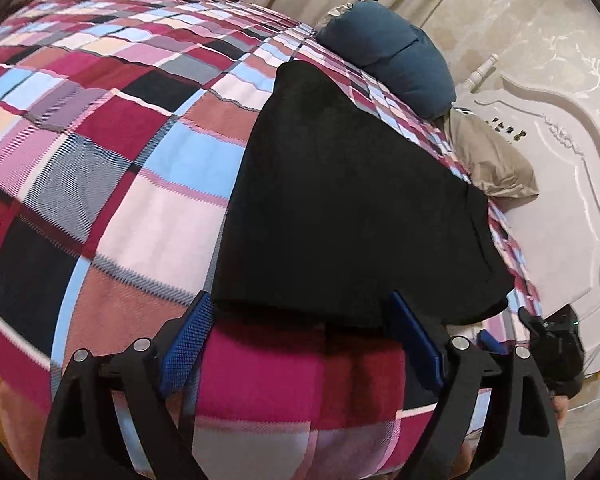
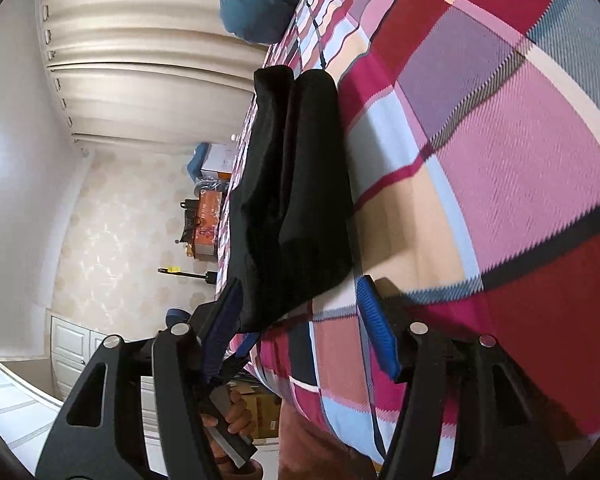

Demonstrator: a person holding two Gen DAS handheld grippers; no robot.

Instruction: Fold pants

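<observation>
Black pants [image 1: 340, 208] lie folded into a compact stack on a bed covered by a checked bedspread [image 1: 112, 152] of pink, crimson, pale blue, grey and black squares. The near edge of the pants sits just ahead of the left tool [image 1: 304, 320], whose two blue-padded fingers [image 1: 190, 328] stand wide apart on either side of that edge, nothing clamped between them. One pad appears to touch or nearly touch the left corner of the fabric; the other pad [image 1: 416, 340] rests against the garment's lower right part, though whether it presses the cloth cannot be told.

From the right wrist view, rolled sideways, the pants [image 2: 300, 200] show as two layered folds running along the bed's edge. The right tool [image 2: 300, 300] is likewise spread wide, its blue pads [image 2: 376, 320] flanking the garment's near end without gripping it; one finger lies on the bedspread [image 2: 500, 140] just beside the cloth. Beyond it a bare hand [image 2: 236, 412] holds the handle of the other device.

At the head of the bed lie a dark teal pillow [image 1: 396, 56] and a beige pillow [image 1: 492, 160], the teal one near the far end of the pants. A cream carved headboard [image 1: 560, 184] stands behind them, with pale pleated curtains [image 2: 140, 60] along the wall and an orange box [image 2: 208, 224] past the bed.
</observation>
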